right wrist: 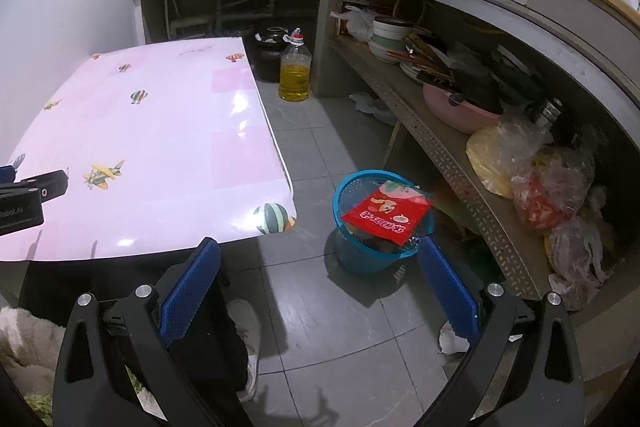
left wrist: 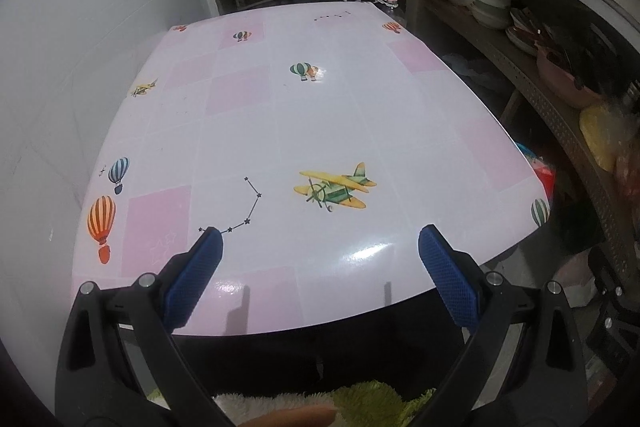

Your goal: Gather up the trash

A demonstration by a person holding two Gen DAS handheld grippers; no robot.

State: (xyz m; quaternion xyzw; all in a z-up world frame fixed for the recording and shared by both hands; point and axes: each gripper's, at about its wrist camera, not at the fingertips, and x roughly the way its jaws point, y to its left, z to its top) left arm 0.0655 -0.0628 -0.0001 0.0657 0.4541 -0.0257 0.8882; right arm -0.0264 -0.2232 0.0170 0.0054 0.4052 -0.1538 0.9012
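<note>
A blue mesh trash basket [right wrist: 347, 195] stands on the grey tiled floor right of the table, with a red printed wrapper [right wrist: 386, 215] lying across its top. My right gripper [right wrist: 320, 247] hangs open above the floor, just in front of the basket, nothing between its blue pads [right wrist: 191, 291]. My left gripper [left wrist: 318, 239] is open over the near edge of the pink table [left wrist: 320, 107], holding nothing. Only printed planes and balloons show on the tabletop. The left gripper's body shows at the left edge of the right wrist view.
A bottle of yellow oil [right wrist: 295, 73] and a dark pot [right wrist: 271, 51] stand on the floor past the table. A shelf [right wrist: 440, 147] at right carries bowls, a pink pan and plastic bags. A crumpled white scrap [right wrist: 452, 341] lies on the floor. A person's white shoe [right wrist: 246, 323] shows below.
</note>
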